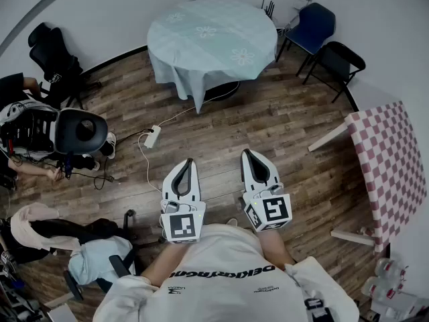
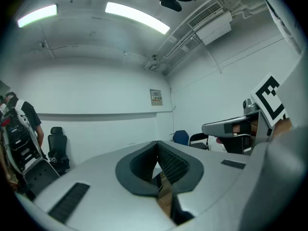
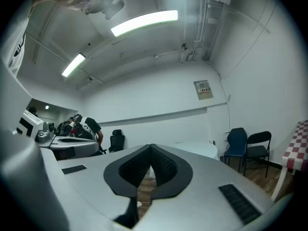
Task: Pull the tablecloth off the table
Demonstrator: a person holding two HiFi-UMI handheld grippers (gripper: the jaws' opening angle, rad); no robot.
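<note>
Facing the tablecloth, nothing held.
Fingers of left gripper and right gripper pressed together, cloth well ahead; unless opened, probably only pushing the hem.

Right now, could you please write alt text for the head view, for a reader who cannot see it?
A pale blue flowered tablecloth covers a round table across the wooden floor, beyond the person's left tongs and right tongs, both shut and empty. A blue chair and a black chair stand to its right.
</note>
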